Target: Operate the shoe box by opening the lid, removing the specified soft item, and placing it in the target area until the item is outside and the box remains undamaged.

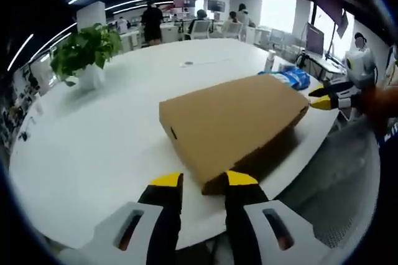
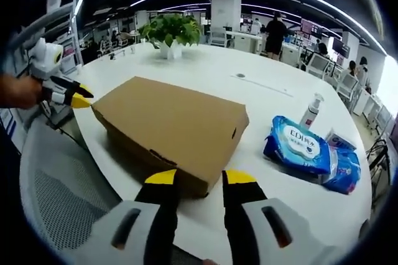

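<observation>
The closed cardboard shoe box [image 2: 171, 129] lay near the white tabletop [image 1: 93, 140] edge, light and easily dented, best lifted by its lid's front lip, while the left claw [image 1: 204, 181] and right claw [image 2: 193, 178] waited part-open, holding nothing.

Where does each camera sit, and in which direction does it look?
Left gripper view: rides on the left gripper, at one end of the closed box, looking across the table to the plant; its jaws stand apart; the right gripper and a hand enter from the right.
Right gripper view: rides on the right gripper, at another side of the box, with the wipes and bottle to the right; the left gripper enters from the left.
Shared: box, table, plant, both grippers.
</observation>
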A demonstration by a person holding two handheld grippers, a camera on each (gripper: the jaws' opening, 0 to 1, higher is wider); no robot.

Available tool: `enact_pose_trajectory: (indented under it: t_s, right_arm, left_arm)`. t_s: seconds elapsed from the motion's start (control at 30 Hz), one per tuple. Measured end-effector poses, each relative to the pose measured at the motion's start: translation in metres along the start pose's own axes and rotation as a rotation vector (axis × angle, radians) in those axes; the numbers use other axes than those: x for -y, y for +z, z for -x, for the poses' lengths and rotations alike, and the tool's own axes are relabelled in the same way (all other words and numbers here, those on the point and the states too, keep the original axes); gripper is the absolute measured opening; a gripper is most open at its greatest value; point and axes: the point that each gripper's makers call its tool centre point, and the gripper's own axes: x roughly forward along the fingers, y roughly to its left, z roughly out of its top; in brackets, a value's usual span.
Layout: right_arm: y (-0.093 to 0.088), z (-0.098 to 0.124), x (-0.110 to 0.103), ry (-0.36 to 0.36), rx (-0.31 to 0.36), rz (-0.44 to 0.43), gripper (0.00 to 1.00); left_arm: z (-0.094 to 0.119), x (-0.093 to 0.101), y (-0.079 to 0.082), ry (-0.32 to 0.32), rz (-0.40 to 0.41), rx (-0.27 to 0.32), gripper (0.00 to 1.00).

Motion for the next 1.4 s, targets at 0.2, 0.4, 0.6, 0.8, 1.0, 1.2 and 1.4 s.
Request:
enact_pose_trajectory:
  t_s: [0.2, 0.4, 0.6, 0.8, 1.0, 1.2, 1.4]
  right_arm:
    - [-0.008, -0.005, -0.004, 0.007, -0.026, 0.008, 0.24]
    - [-0.01, -0.01, 0.001, 0.001, -0.044, 0.009, 0.21]
    - [-0.01, -0.013, 0.003, 0.0, -0.045, -0.018, 0.18]
    - [-0.011, -0.015, 0.003, -0.001, -0.048, -0.026, 0.18]
    - [-0.009, -0.018, 0.009, -0.011, -0.048, -0.032, 0.18]
    - [-0.007, -0.021, 0.016, -0.02, -0.044, -0.038, 0.18]
    - [-0.004, -0.025, 0.023, -0.024, -0.038, -0.04, 0.18]
  left_arm:
    - [-0.011, 0.004, -0.01, -0.022, -0.055, -0.04, 0.21]
    - [-0.019, 0.002, -0.007, -0.027, -0.065, -0.055, 0.14]
    - [-0.023, 0.001, -0.006, -0.029, -0.07, -0.062, 0.13]
    - [-0.028, -0.003, -0.003, -0.03, -0.076, -0.065, 0.13]
    - [-0.034, -0.004, 0.003, -0.032, -0.088, -0.068, 0.13]
    - [-0.042, -0.005, 0.009, -0.033, -0.1, -0.071, 0.13]
    - [-0.05, -0.007, 0.017, -0.036, -0.108, -0.074, 0.13]
